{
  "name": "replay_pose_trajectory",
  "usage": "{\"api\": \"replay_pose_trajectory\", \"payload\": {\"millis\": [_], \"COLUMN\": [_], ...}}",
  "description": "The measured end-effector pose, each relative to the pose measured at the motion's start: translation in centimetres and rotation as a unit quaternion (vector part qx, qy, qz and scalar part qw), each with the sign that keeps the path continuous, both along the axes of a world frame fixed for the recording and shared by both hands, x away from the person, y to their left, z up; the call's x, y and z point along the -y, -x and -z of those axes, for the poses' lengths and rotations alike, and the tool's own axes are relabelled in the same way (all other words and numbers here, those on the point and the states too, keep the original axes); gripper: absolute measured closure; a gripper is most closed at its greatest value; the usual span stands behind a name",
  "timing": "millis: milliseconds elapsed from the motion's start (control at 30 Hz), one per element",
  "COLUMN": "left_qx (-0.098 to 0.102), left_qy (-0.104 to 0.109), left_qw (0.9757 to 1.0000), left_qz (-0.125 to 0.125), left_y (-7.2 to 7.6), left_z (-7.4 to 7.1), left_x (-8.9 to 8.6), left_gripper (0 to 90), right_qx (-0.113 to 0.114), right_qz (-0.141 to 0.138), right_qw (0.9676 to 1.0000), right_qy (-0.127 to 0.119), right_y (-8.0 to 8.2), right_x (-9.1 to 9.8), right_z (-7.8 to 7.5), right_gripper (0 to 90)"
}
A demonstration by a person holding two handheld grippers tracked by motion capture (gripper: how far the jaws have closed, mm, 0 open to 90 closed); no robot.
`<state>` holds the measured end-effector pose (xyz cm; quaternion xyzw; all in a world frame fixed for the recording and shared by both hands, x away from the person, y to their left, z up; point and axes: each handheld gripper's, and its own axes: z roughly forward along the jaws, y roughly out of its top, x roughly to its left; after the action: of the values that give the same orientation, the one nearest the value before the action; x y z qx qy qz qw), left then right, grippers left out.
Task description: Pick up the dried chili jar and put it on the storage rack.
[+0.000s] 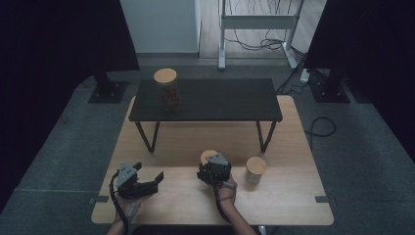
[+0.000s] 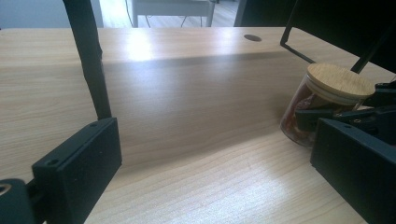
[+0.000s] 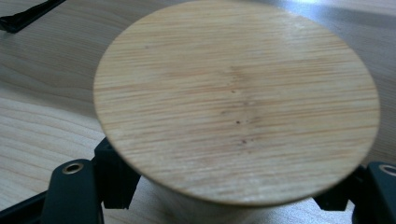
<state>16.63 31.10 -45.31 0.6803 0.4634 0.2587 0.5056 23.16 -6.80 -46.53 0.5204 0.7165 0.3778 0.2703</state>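
Note:
A glass jar with a round bamboo lid (image 1: 207, 155) stands on the light wooden table (image 1: 284, 200), near its front middle. My right gripper (image 1: 211, 165) comes down over it from the near side and is shut on the jar. In the right gripper view the lid (image 3: 236, 102) is close up, with a black jaw against the jar's body just under the rim on each side. My left gripper (image 1: 155, 180) lies low at the front left, open and holding nothing. In the left gripper view the same jar (image 2: 322, 100) shows reddish-brown contents and the right gripper's black fingers (image 2: 327, 114) clasp it.
A low black stand (image 1: 210, 98) with thin legs sits across the back half of the table, with a second lidded jar (image 1: 166, 88) on its left end. A third lidded jar (image 1: 255, 170) stands just right of my right gripper. Dark curtains and floor cables surround the table.

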Motion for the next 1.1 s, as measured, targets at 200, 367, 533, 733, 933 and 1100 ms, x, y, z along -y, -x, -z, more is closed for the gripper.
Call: {"api": "replay_pose_trajectory", "payload": {"millis": [200,367,533,733,933,1100], "left_qx": [-0.001,-0.001,-0.002,-0.001,-0.001,-0.001], "left_qy": [0.000,-0.002,-0.003,-0.002,-0.002,-0.003], "left_qw": [1.0000,1.0000,1.0000,1.0000,1.0000,1.0000], "left_qz": [0.000,0.001,0.001,-0.001,-0.001,-0.001], "left_y": [0.0,-0.1,-0.1,-0.1,-0.1,0.0], "left_z": [0.0,0.1,0.1,0.1,0.1,0.0], "left_x": [0.0,0.1,0.1,0.1,0.0,0.1], "left_gripper": [1.7,1.7,1.7,1.7,1.7,1.7], "right_qx": [0.006,0.018,0.027,0.037,0.047,0.051], "right_qz": [0.003,0.001,-0.004,-0.008,-0.011,-0.014], "right_qw": [1.0000,0.9998,0.9996,0.9993,0.9988,0.9986], "right_qy": [0.001,0.001,-0.002,-0.001,0.003,-0.001], "right_y": [0.2,0.6,1.0,1.5,1.9,2.3], "right_x": [-0.1,0.0,0.2,0.3,0.3,0.6], "right_z": [0.2,0.1,-0.4,-0.8,-1.2,-1.5], "right_gripper": [25.3,25.3,25.3,25.3,25.3,25.3]}}
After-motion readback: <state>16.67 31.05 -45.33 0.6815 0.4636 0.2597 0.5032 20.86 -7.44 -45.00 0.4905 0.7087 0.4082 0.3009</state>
